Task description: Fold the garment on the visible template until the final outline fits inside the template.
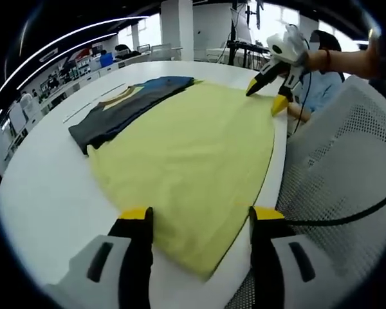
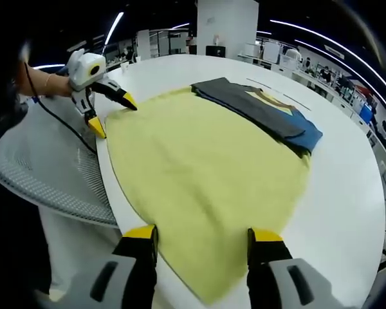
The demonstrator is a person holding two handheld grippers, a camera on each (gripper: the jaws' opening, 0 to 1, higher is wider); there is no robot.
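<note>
A yellow garment lies spread flat on the white round table, reaching the near table edge. My left gripper is open, its yellow-tipped jaws standing either side of the garment's near corner. The right gripper shows at the far corner, open, one jaw over the cloth and one at the table rim. In the right gripper view the yellow garment runs away from my open right gripper, and the left gripper stands open at the far corner by the table edge.
A folded dark grey and blue garment lies beside the yellow one; thin marked lines run past it. A white mesh chair stands against the table edge. A cable crosses the chair. A seated person is behind.
</note>
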